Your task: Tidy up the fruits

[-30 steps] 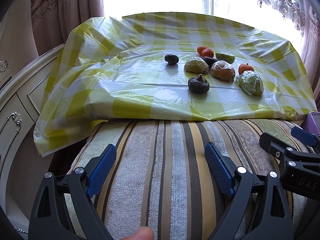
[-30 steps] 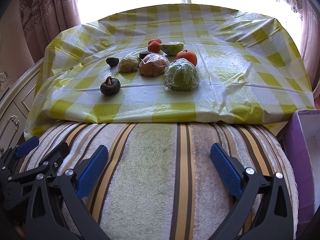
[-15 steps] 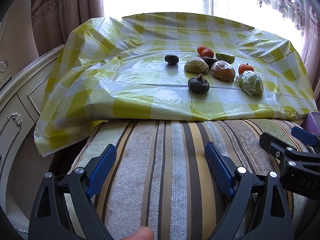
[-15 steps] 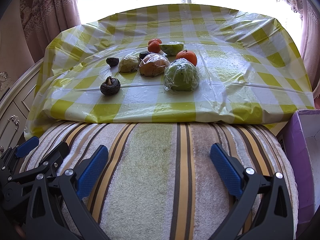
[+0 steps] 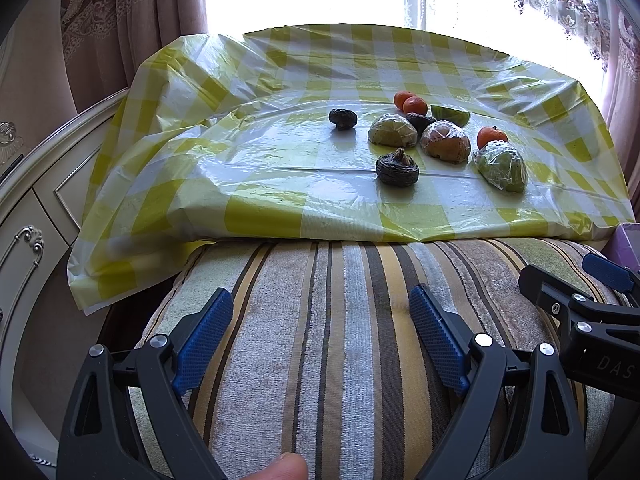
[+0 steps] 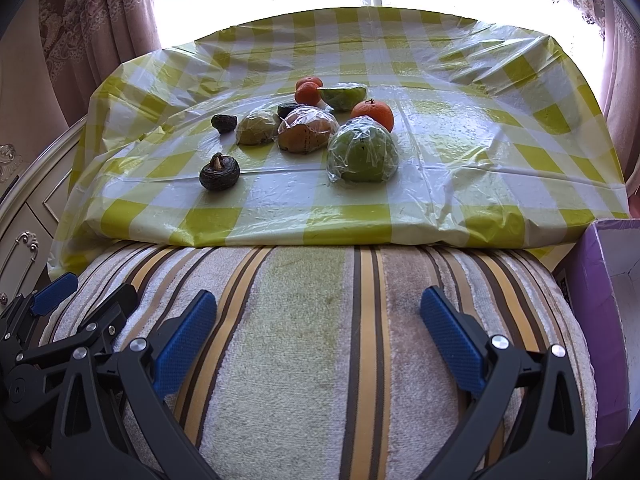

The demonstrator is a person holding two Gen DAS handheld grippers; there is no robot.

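1. left tongs: jaws wide apart, nothing btwn them, hovering over striped cushion, well short of the fruit.
2. right tongs: also spread apart & empty, over same cushion; their black frame shows at right edge of left view.
3. bench w/ yellow-white check plastic cover sits just beyond cushion, window behind.
4. fruit all in one loose cluster on the cover, centre-left in right view: wrapped green fruit nearest, orange touching behind it, wrapped brown fruit to its left, wrapped pale-green fruit left of that.
5. two small oranges + cut green fruit at the back of cluster.
6. dark round fruit w/ stem sits apart at front-left; smaller dark one farther back-left.
7. purple box at right beside cushion; fingertip at bottom of left view.
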